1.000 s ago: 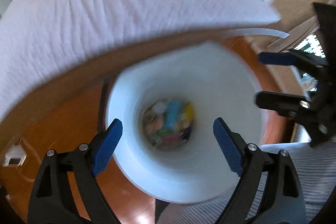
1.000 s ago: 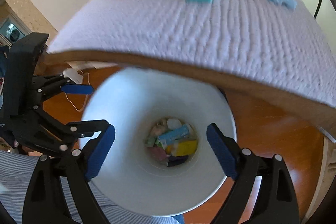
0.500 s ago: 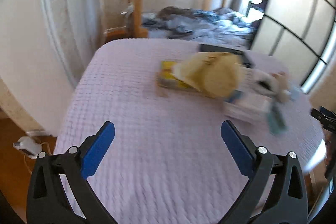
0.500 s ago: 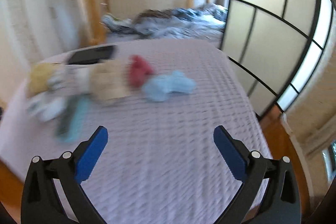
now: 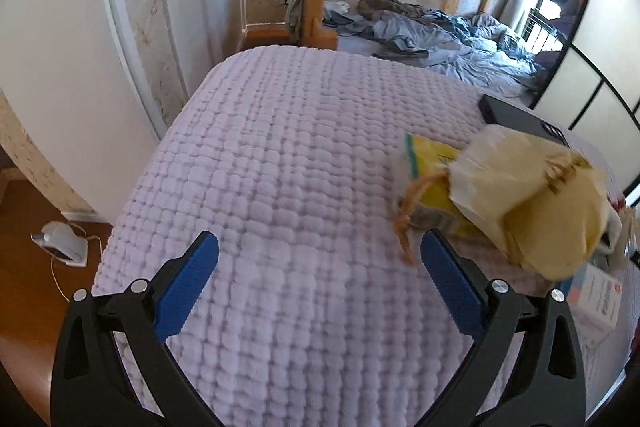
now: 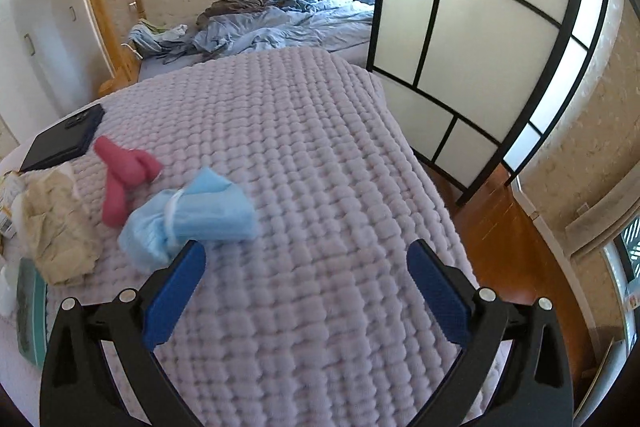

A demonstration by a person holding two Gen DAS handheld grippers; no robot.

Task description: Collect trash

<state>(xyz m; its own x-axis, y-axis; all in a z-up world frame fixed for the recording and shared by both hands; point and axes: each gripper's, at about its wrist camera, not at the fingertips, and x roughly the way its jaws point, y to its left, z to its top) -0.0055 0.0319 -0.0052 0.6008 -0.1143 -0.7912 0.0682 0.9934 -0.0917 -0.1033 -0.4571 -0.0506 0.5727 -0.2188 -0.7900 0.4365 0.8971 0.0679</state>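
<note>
Lavender quilted bedspread (image 6: pixel 320 187) underneath, right gripper (image 6: pixel 306 253) spread wide and empty, crumpled blue mask (image 6: pixel 188 219) just off its left fingertip, left gripper (image 5: pixel 320 251) wide open, empty, yellowish paper bag (image 5: pixel 532 203) beyond its right finger.

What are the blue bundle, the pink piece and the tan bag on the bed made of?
Blue bundle: looks like pleated non-woven fabric, matte, tied with a white band; probably face masks.
Pink piece: soft matte, rubbery or cloth; unclear.
Tan bag: creased matte paper with a twisted paper handle.
</note>
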